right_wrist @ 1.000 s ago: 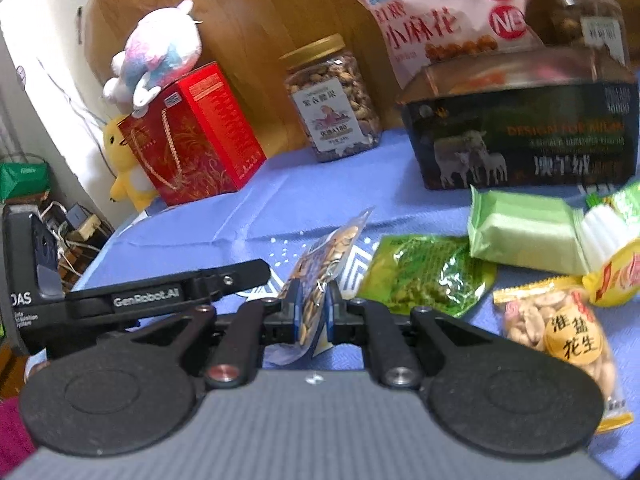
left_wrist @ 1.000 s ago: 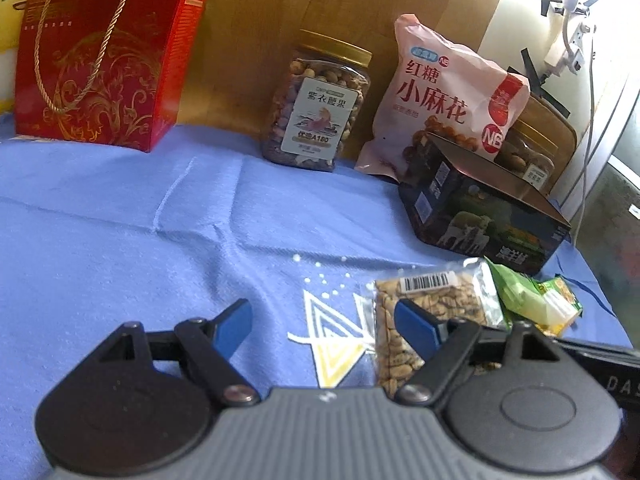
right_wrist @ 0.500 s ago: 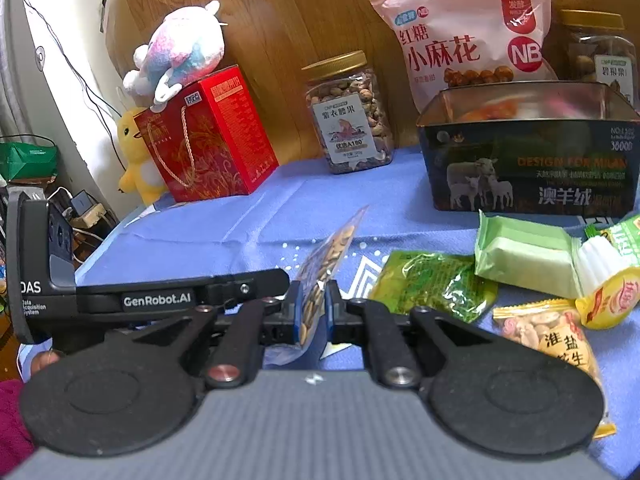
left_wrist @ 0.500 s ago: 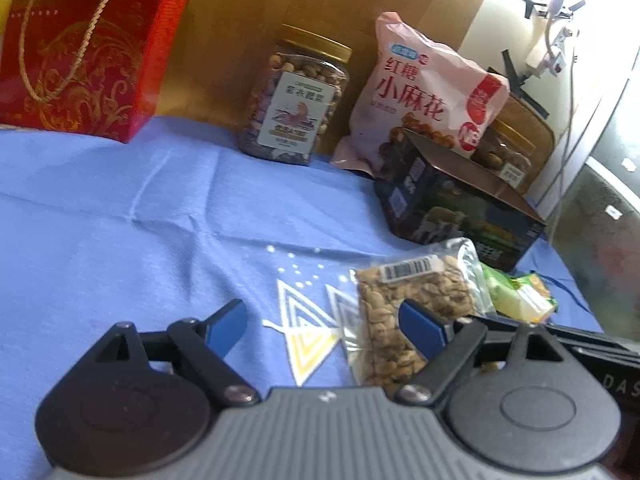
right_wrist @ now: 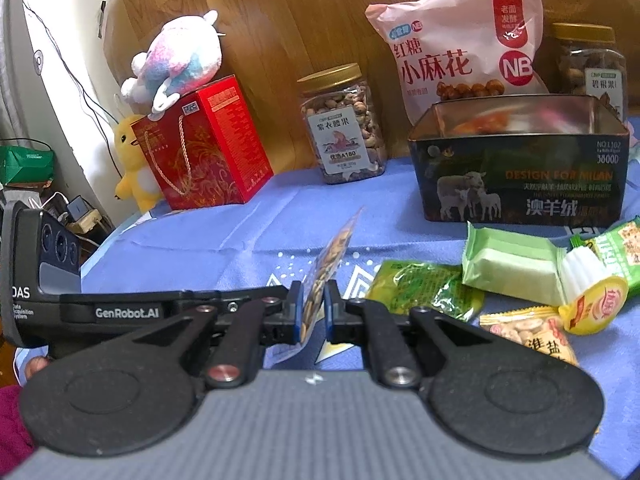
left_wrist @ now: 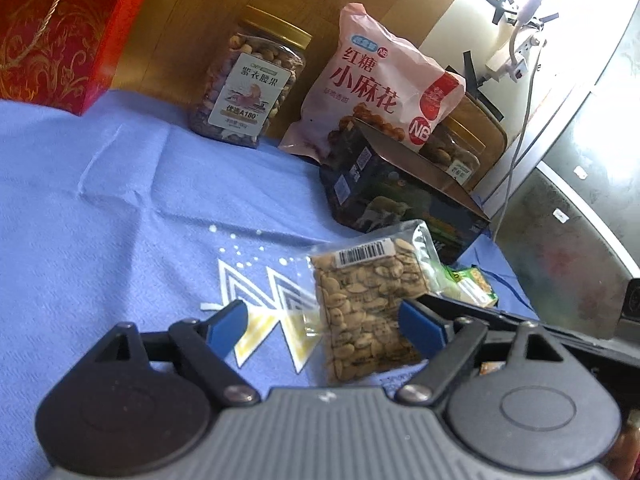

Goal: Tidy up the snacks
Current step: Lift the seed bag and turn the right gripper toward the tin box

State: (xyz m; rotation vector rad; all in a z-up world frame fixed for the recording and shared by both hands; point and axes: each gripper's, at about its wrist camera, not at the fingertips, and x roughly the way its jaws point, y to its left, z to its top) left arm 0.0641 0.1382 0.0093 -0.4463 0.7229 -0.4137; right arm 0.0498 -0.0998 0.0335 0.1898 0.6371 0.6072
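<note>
My right gripper (right_wrist: 312, 312) is shut on a clear packet of seeds (right_wrist: 326, 268), held edge-on above the blue cloth. The same seed packet (left_wrist: 368, 304) shows flat-on in the left wrist view, between the tips of my open, empty left gripper (left_wrist: 326, 326). The dark open tin box (right_wrist: 520, 164) stands behind to the right; it also shows in the left wrist view (left_wrist: 400, 196). Loose snacks lie right of the right gripper: a green pickle packet (right_wrist: 424, 286), a light green wrapped cake (right_wrist: 508, 268), a yellow jelly cup (right_wrist: 592, 300), a peanut packet (right_wrist: 528, 332).
Along the wooden back stand a red gift box (right_wrist: 200, 148) with a plush toy (right_wrist: 176, 60) on top, a nut jar (right_wrist: 344, 124), a pink snack bag (right_wrist: 460, 52) and a second jar (right_wrist: 588, 64). The blue cloth (left_wrist: 120, 200) covers the table.
The right gripper has lifted the seed packet higher and nearer the left gripper. The left view has shifted right and closer to the tin. Both grippers kept their states.
</note>
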